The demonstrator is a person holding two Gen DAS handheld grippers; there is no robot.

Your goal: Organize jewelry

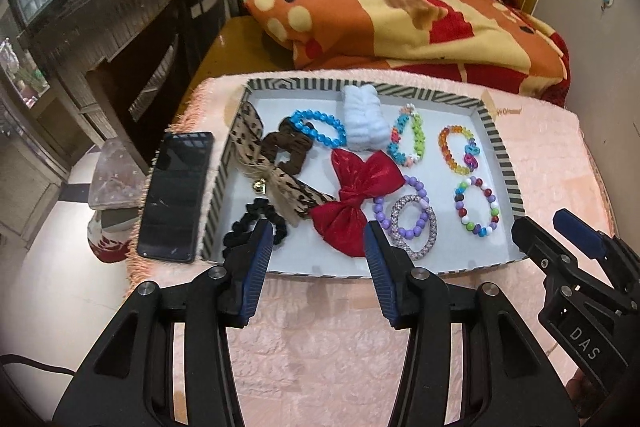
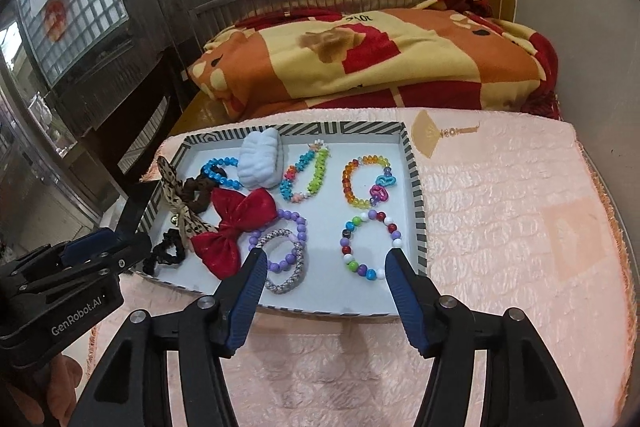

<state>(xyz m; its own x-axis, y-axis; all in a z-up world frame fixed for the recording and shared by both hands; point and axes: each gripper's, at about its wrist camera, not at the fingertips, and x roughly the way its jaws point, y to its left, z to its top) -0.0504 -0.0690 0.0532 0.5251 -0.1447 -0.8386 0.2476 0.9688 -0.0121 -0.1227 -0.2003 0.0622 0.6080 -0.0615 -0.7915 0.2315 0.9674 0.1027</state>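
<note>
Two grippers are held above the near edge of a striped tray full of jewelry and hair things.

From the left wrist view, the left gripper is seen with its fingers apart and nothing between them. Past the fingers lie a black scrunchie and a red bow. A leopard ribbon, a brown scrunchie, a blue bead bracelet and a white scrunchie are seen farther back. A phone lies on the pink mat, just beside the tray's left wall. The right gripper is seen at the right edge, also with nothing held.

From the right wrist view, the right gripper is seen with its fingers spread and empty. A mixed bead bracelet lies just past them. A purple bead bracelet and a silver braided band overlap near the left finger. An orange bead bracelet and a flower bead bracelet lie behind.

Everything seems to be in the tray already. If one more piece is to be moved, one bead ring should be picked by a single side, slowly, so the overlapped bands are not dragged along.
</note>
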